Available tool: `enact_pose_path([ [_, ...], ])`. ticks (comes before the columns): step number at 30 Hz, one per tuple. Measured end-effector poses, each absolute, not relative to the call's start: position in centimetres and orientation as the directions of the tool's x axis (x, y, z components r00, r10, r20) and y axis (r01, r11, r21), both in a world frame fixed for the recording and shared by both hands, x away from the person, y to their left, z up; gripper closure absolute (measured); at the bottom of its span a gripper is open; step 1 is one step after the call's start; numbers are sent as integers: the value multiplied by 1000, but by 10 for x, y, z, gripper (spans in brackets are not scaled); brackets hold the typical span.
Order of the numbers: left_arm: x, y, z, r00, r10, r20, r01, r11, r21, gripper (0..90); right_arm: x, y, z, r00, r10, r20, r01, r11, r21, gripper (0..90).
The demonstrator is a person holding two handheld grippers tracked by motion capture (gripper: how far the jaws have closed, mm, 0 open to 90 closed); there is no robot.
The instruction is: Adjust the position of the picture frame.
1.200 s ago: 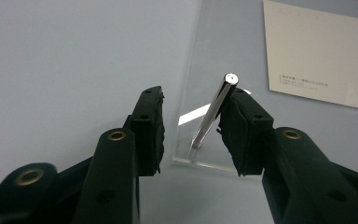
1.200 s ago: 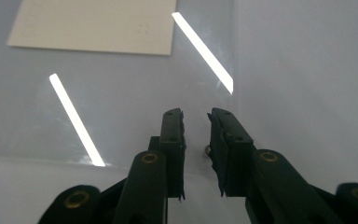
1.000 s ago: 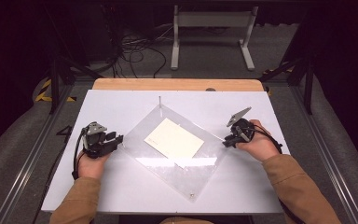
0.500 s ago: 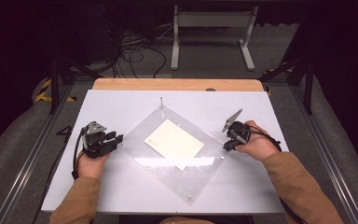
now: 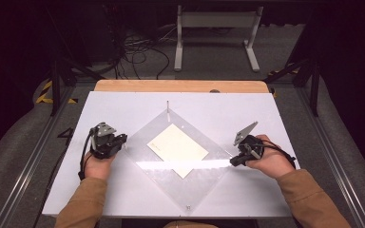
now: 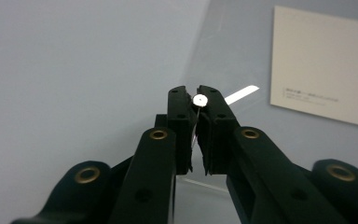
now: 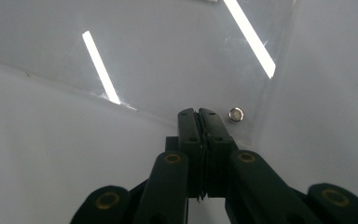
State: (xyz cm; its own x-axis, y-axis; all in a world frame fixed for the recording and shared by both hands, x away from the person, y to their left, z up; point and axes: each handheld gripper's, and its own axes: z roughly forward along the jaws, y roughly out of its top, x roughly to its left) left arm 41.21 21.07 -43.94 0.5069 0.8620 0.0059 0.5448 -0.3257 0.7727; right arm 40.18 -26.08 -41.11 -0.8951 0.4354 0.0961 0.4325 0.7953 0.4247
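While the clear square acrylic sheet (image 5: 180, 164) lies diamond-wise on the white table (image 5: 123, 111), we note left gripper (image 5: 116, 142) clenched on its left corner, right gripper (image 5: 236, 159) clenched at its right corner, cream paper card (image 5: 177, 148) between

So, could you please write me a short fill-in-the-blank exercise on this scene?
1. The clear sheet lies turned like a ____ on the white table.
2. Under the clear sheet lies a cream ____.
3. The left gripper is shut on the clear sheet's ____ corner.
4. Beside the right gripper sits a small round metal ____.

Missing words: diamond; card; left; eyelet
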Motion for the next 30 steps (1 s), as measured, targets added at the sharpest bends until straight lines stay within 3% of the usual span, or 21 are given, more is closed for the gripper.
enact_pose_path([
  [6,442,203,-441,489,872,-23,551,-289,783,843,404,-276,-400,-868,492,75,460,737,496,835],
  [13,500,163,-433,474,880,-25,573,-287,768,840,412,-291,-409,-824,562,73,516,693,503,817],
  [20,518,127,-433,496,868,-13,565,-312,764,826,416,-308,-420,-777,624,84,563,628,537,822],
  [22,516,131,-434,508,859,-56,565,-284,775,726,416,-311,-421,-768,636,78,571,625,533,831],
  [24,511,135,-432,495,866,-70,567,-261,782,539,415,-312,-422,-763,641,83,582,625,520,840],
  [27,500,145,-427,507,858,-86,549,-244,800,441,414,-311,-426,-768,633,100,589,635,500,864],
  [30,479,158,-424,533,841,-93,524,-242,816,436,413,-308,-430,-770,627,123,599,642,479,898],
])
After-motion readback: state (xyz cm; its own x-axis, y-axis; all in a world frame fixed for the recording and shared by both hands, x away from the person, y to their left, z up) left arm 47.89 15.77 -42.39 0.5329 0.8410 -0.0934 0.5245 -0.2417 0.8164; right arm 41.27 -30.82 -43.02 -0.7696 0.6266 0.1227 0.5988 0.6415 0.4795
